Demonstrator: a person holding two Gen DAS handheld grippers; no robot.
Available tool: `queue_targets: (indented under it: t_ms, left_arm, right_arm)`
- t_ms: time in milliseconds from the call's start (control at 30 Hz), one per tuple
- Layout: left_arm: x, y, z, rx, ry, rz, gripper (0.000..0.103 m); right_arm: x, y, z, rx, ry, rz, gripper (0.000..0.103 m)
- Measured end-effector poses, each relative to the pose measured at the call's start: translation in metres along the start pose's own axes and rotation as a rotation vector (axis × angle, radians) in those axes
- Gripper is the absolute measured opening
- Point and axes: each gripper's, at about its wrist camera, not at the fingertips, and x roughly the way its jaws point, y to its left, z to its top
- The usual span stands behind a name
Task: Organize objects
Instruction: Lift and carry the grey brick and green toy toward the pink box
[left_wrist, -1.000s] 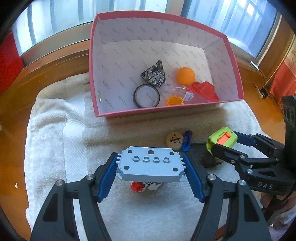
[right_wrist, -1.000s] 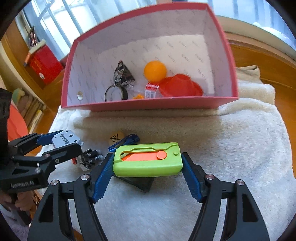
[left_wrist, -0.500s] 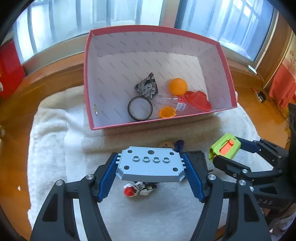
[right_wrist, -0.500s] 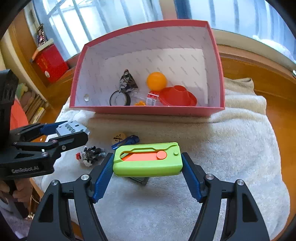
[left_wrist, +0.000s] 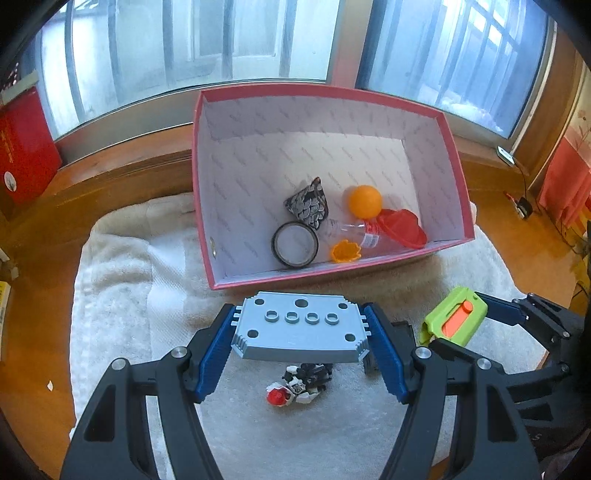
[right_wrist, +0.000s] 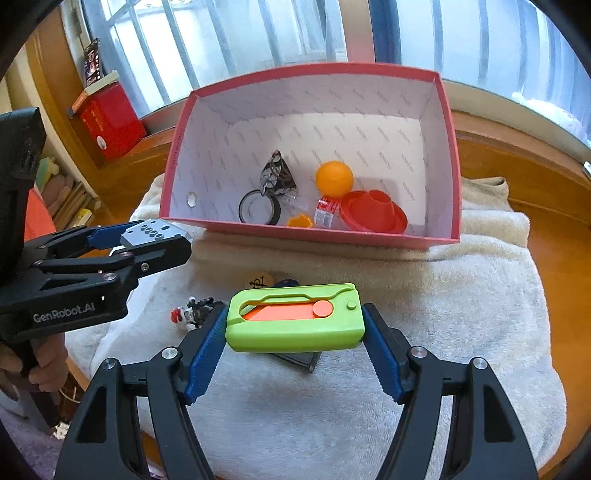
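Your left tool is clamped on the grey plate, right tool on the green cutter, both held flat above the towel, short of the red box, ready to drop in.

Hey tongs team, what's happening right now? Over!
Left tongs shut on gray plate. Right tongs shut on green case. Both short of red box; path clear.
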Motion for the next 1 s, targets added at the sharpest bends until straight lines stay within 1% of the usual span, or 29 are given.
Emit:
queue_targets:
  t_ms: [133,300,400,500,600,800,933,1000]
  left_arm:
    - [-0.003,0.008,0.002,-0.009,-0.008,-0.034,0.070]
    - [-0.007,0.013,0.004,0.010,-0.031,-0.059,0.070]
    - [-0.008,0.013,0.007,0.013,-0.019,-0.088,0.070]
    - [-0.008,0.010,0.014,0.023,-0.032,-0.097,0.070]
    - [-0.007,0.004,0.023,0.013,-0.046,-0.111,0.070]
    - [-0.009,-0.008,0.045,-0.001,-0.091,-0.043,0.070]
    - [-0.003,-0.011,0.062,-0.030,-0.087,-0.018,0.070]
    - [0.004,-0.014,0.070,-0.035,-0.091,0.012,0.070]
  right_arm:
    - [-0.004,0.003,-0.004,0.023,-0.003,-0.024,0.072]
    - [-0.008,0.002,-0.014,0.062,-0.018,-0.055,0.072]
    - [-0.015,0.002,-0.017,0.086,-0.028,-0.061,0.072]
    - [-0.021,0.001,-0.014,0.088,-0.029,-0.073,0.072]
    - [-0.024,-0.001,-0.006,0.063,-0.019,-0.072,0.072]
    - [-0.018,-0.007,0.027,-0.019,-0.034,-0.057,0.072]
    - [-0.014,-0.009,0.054,-0.078,-0.042,-0.040,0.072]
    - [-0.013,-0.009,0.062,-0.104,-0.051,-0.049,0.072]
